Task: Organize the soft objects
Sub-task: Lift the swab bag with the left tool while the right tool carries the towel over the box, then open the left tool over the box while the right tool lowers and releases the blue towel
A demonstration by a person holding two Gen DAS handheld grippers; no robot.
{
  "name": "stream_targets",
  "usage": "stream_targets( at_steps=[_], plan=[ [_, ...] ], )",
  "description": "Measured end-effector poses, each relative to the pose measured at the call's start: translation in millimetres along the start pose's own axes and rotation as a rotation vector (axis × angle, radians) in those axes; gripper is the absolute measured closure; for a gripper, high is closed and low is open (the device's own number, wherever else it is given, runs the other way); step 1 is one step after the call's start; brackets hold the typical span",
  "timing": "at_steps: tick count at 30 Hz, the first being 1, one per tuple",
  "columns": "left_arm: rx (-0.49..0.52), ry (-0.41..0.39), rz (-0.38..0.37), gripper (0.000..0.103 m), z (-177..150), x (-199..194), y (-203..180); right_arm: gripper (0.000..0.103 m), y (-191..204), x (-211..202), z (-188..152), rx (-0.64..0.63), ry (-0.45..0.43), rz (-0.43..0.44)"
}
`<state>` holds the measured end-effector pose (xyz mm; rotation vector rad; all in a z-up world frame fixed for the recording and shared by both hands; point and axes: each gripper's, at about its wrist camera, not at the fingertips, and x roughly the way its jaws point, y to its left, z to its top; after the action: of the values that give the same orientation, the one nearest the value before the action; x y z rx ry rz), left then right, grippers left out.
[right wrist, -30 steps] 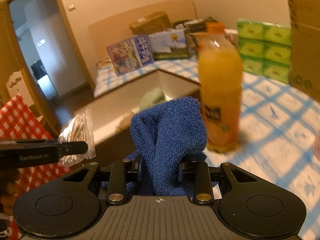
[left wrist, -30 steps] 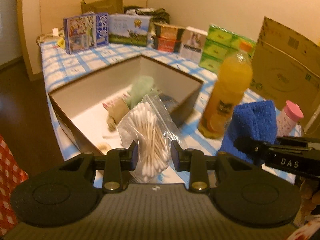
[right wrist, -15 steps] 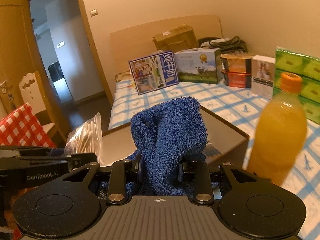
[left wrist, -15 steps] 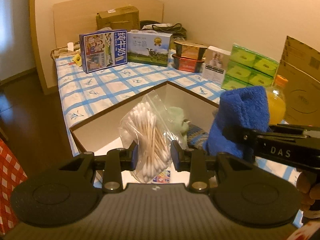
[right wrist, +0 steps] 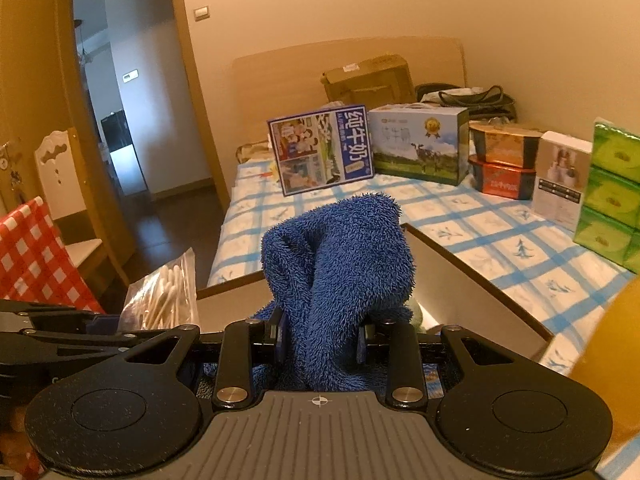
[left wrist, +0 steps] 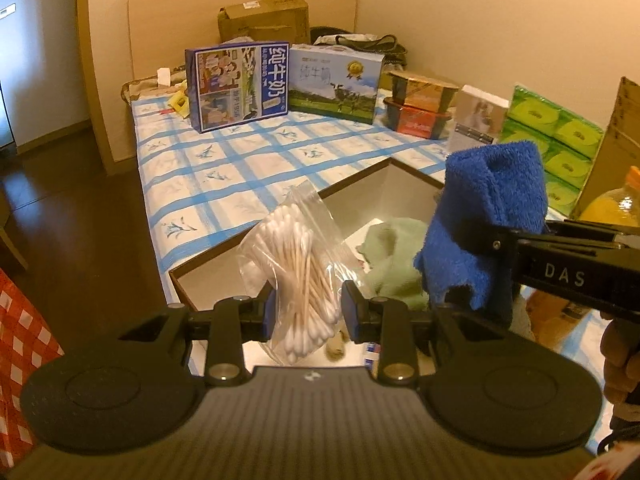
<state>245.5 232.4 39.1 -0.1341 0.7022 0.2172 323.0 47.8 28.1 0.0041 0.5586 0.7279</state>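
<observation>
My left gripper (left wrist: 307, 312) is shut on a clear bag of cotton swabs (left wrist: 298, 264) and holds it above the near edge of an open brown box (left wrist: 360, 178). My right gripper (right wrist: 320, 340) is shut on a blue towel (right wrist: 340, 264), also over the box (right wrist: 472, 276). The towel shows in the left wrist view (left wrist: 484, 224), just right of the bag. The bag shows in the right wrist view (right wrist: 164, 296), at the left. A pale green cloth (left wrist: 394, 256) lies inside the box.
An orange juice bottle (left wrist: 612, 208) stands right of the box. Milk cartons (left wrist: 240, 84), food tubs (left wrist: 420, 108), green tissue packs (left wrist: 556, 140) and a cardboard sheet (left wrist: 616, 132) line the far table edge. A red checked cloth (right wrist: 36, 256) hangs at left.
Both grippers rose and tilted up while moving over the box, each keeping its load. The juice bottle slid to the right edge of both views.
</observation>
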Motion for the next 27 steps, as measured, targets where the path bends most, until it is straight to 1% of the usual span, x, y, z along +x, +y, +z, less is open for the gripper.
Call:
stream_targets(
  at_steps=[13,22,25,27],
  plan=[
    [0.005,0.07,-0.004,0.073,-5.9,46.6,13.7,0.071,0.4,56.0,-10.4,-0.014,0.069,-0.004],
    [-0.005,0.11,0.0,0.073,-11.4,66.1,18.1,0.071,-4.4,73.8,-20.2,-0.016,0.101,-0.013],
    [-0.021,0.121,0.004,0.072,-9.7,71.1,19.5,0.071,-5.5,77.0,-20.9,-0.009,0.107,-0.017],
    [-0.023,0.116,0.012,0.064,-9.7,71.8,20.0,0.071,-6.5,77.9,-20.9,-0.007,0.107,-0.016]
  ],
)
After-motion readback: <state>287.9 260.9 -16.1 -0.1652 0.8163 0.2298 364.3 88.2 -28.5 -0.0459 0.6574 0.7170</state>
